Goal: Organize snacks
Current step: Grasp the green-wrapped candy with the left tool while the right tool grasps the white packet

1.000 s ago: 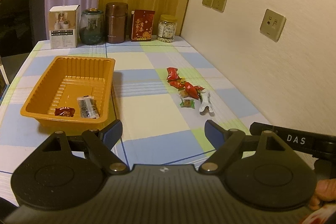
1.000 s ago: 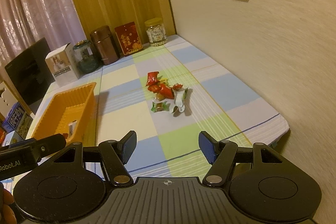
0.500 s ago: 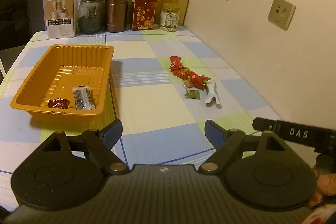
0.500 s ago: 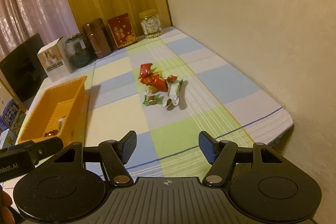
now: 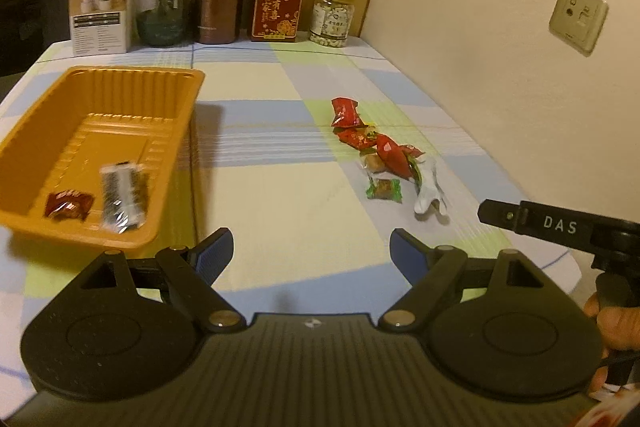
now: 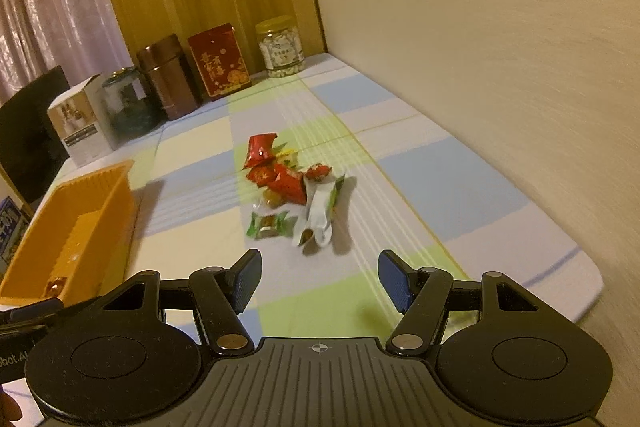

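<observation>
**Two snacks in tray, rest loose on table, both grippers empty**

Orange tray sits left on the checked tablecloth. Inside, at its near end: one small dark red wrapped snack and, just right of it, a silver-and-black packet. Both blurred, labels unreadable. Rest of the tray floor is bare.

Back row against the curtain, left to right: white carton, dark glass jar, brown canister, red printed box, clear jar with light pieces inside.

Left gripper: jaws spread wide, holding nothing, touching nothing. It hangs over the near table edge between the tray and the loose pile.

Loose snack pile lies right of the tray, well apart from it, on the cloth. Red wrappers at the far end, a green-ended candy and a white pouch nearest the camera; pieces overlap, so exact count unclear.

Right gripper: jaws also wide apart, empty, no contact. Pile is straight ahead of it, near but not between the fingertips; green-ended candy sits closest to the left finger, white pouch roughly centred on the gap.
</observation>
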